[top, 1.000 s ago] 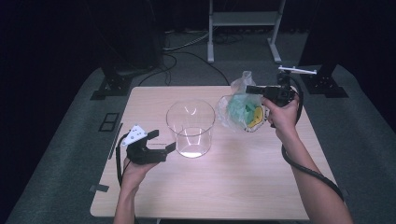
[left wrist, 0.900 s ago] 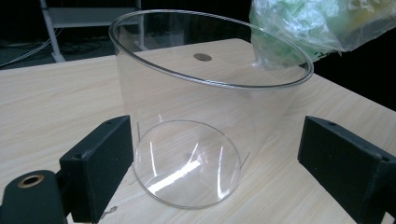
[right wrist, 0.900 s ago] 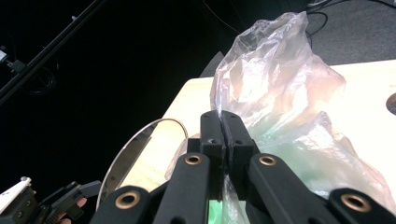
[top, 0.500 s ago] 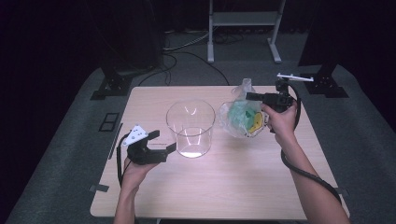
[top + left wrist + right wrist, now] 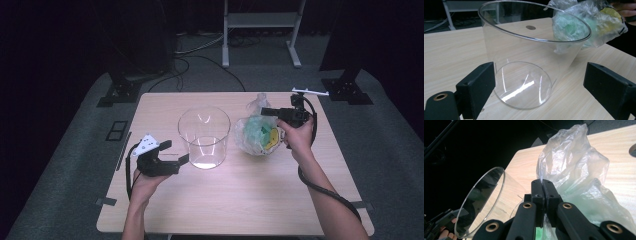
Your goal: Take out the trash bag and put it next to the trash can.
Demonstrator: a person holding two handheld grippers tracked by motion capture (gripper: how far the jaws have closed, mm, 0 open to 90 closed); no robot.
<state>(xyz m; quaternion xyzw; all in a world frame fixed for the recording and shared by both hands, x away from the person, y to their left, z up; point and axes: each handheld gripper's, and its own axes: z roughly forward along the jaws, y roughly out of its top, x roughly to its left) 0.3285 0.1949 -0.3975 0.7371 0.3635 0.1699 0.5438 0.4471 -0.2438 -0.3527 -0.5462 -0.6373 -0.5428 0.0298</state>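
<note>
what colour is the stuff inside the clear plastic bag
Mostly pale green, with a yellow patch, inside the crumpled clear plastic bag; clearest in the left gripper view.

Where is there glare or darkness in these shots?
High view: a bright patch on the table beneath the clear cylinder, dark surroundings. Left gripper view: a white streak on the cylinder's base. Right gripper view: sheen on the plastic bag, black background.

The clear glass beaker stands mid-worktop, between the left gripper and the plastic bag; the worktop's near half lies free for passage.
</note>
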